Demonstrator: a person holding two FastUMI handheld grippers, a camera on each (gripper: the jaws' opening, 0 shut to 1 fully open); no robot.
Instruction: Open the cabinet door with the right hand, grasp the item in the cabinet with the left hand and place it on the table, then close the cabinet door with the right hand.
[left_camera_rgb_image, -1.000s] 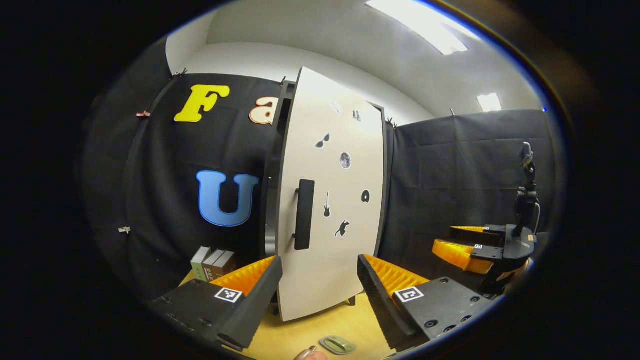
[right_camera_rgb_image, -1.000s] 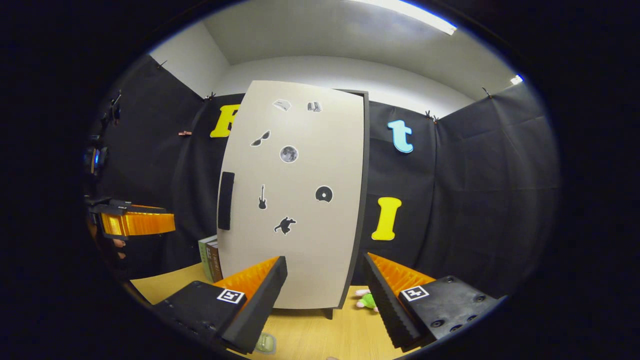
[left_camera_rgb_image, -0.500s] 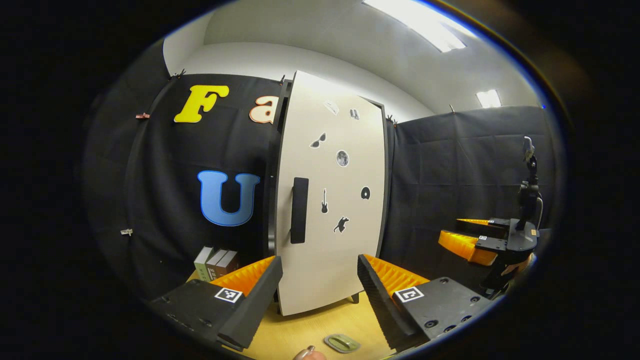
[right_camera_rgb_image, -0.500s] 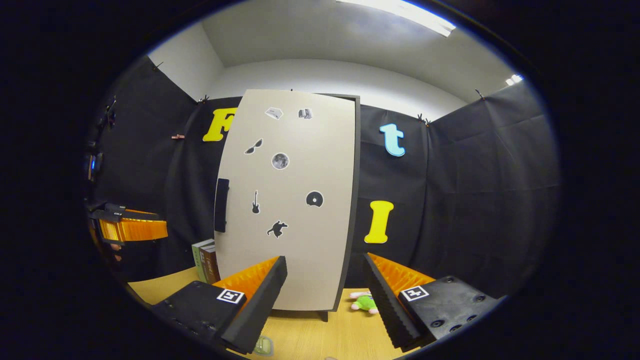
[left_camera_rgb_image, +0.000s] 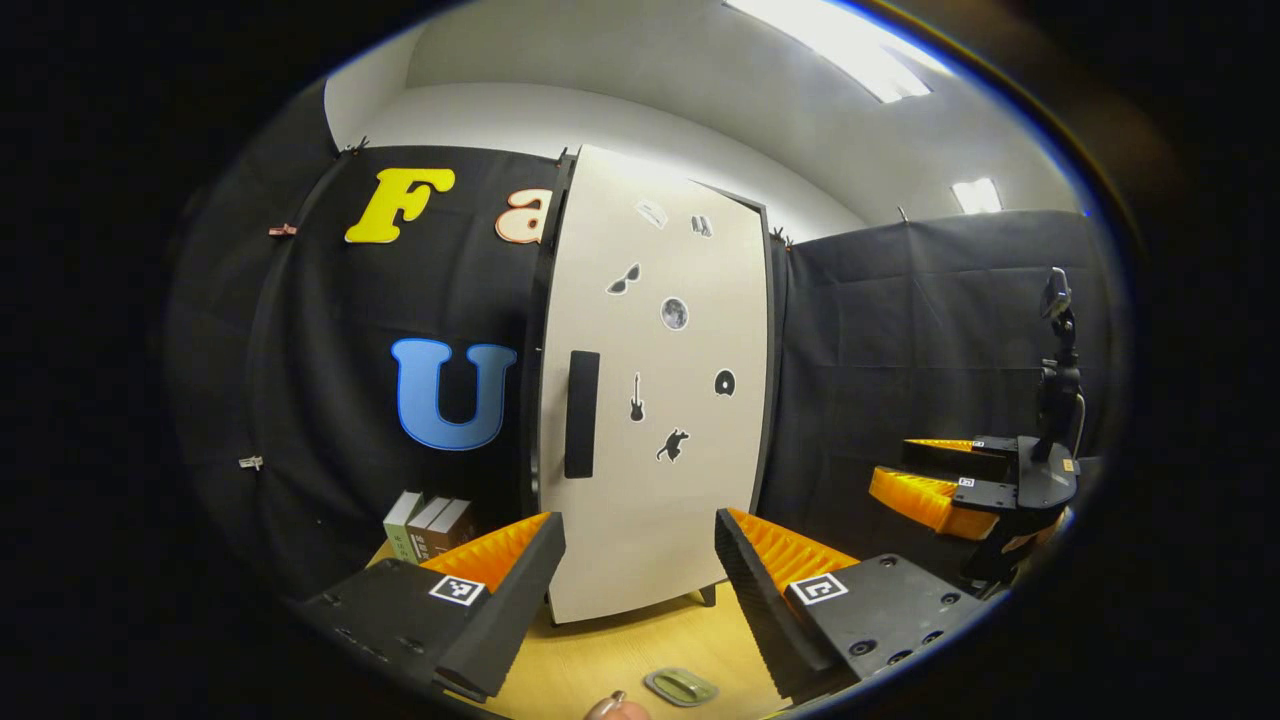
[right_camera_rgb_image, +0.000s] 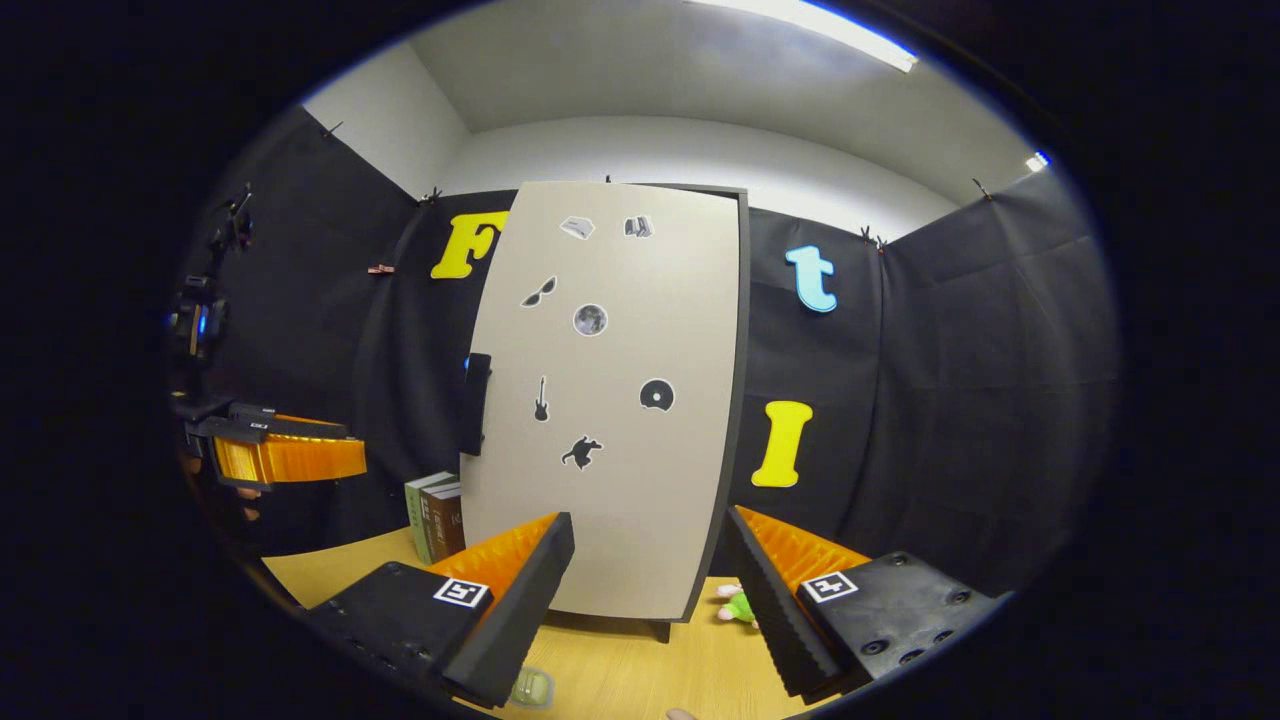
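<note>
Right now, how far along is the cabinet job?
Near the end. Cabinet door, ajar a second ago, now looks closed or nearly. Green plush toy lies on the table. Left claw and right claw are open, empty. Left: confirm the door seated.

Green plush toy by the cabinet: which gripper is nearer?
Right. The right gripper faces the green plush toy, lying on the table just ahead of its fingers. The left gripper hangs off to the cabinet's far side, by the books.

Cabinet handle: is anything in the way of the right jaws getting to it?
Nothing visible is. The right gripper hangs open before the cabinet door, and the handle sits uncovered on the door's left edge.
</note>
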